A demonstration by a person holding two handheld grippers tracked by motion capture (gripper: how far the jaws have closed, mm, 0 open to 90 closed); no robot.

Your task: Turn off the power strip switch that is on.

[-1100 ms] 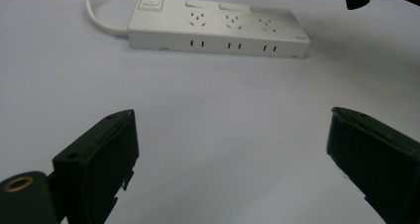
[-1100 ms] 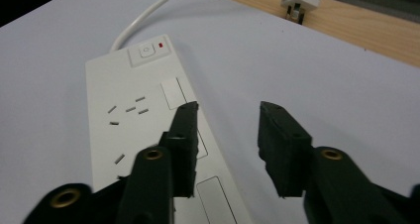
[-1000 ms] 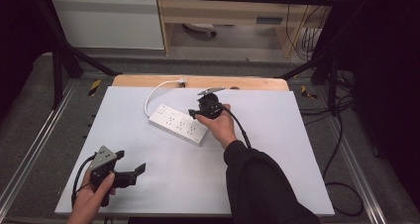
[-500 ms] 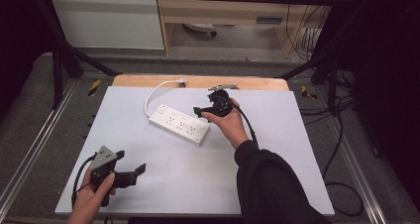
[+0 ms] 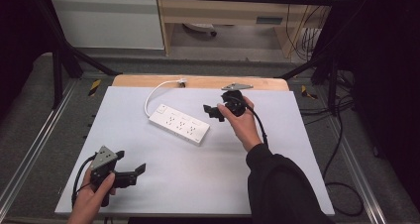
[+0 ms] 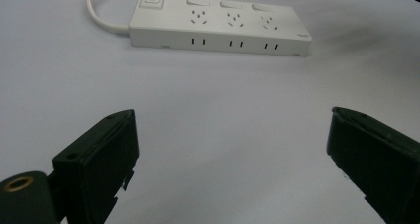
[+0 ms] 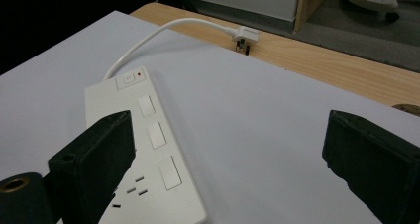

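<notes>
Power strip (image 5: 179, 124) lay flat on the white desk (image 5: 247, 184), mid-desk toward the far edge, its cord (image 5: 157, 92) curving off to a plug (image 5: 183, 82) on the wood strip behind it. Right gripper (image 5: 214, 111) hovered just beside the strip's right end, fingers spread wide, holding nothing. Left gripper (image 5: 137, 171) sat well clear of the strip toward the near-left corner, pointing at it, fingers also released, empty.
</notes>
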